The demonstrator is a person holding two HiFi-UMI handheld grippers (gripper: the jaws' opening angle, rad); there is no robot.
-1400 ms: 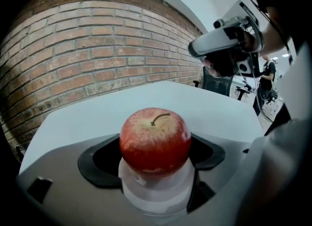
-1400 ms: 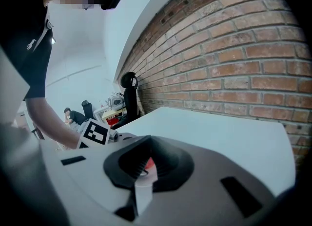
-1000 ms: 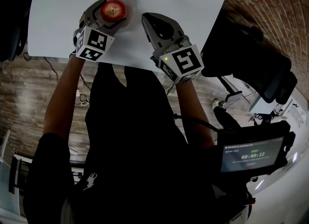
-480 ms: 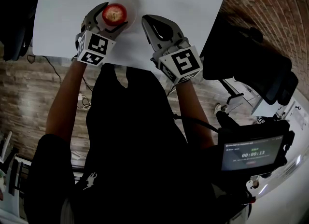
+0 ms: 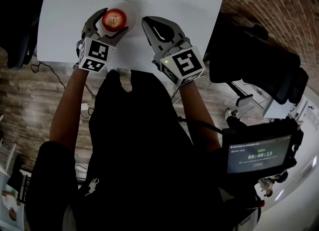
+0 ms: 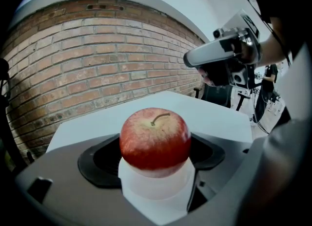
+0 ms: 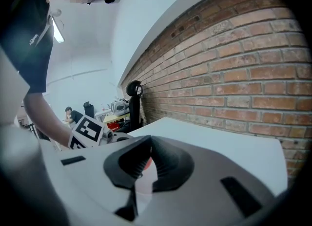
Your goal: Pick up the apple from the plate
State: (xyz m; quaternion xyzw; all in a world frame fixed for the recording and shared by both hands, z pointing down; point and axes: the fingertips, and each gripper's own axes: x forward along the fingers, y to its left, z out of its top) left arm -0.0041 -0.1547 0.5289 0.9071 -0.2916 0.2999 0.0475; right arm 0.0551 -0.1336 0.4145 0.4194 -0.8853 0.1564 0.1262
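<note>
Lifting straight up looks like the right move. The left hand-held gripper [image 5: 112, 23] has its 2 jaws clasped on either flank of the apple [image 6: 155, 140]. The fruit sits between the pads directly over the white plate [image 5: 131, 9]; whether it has cleared the plate I cannot tell. The squeeze should be steady and the stem upright, since the round skin could slip on the curved pads. The right hand-held gripper [image 7: 148, 161] hovers just to the right of the left one, jaws pressed together on nothing, near enough to bump on the way up. Ahead of both, the white table [image 5: 174, 1] runs toward a brick wall [image 6: 97, 64].
</note>
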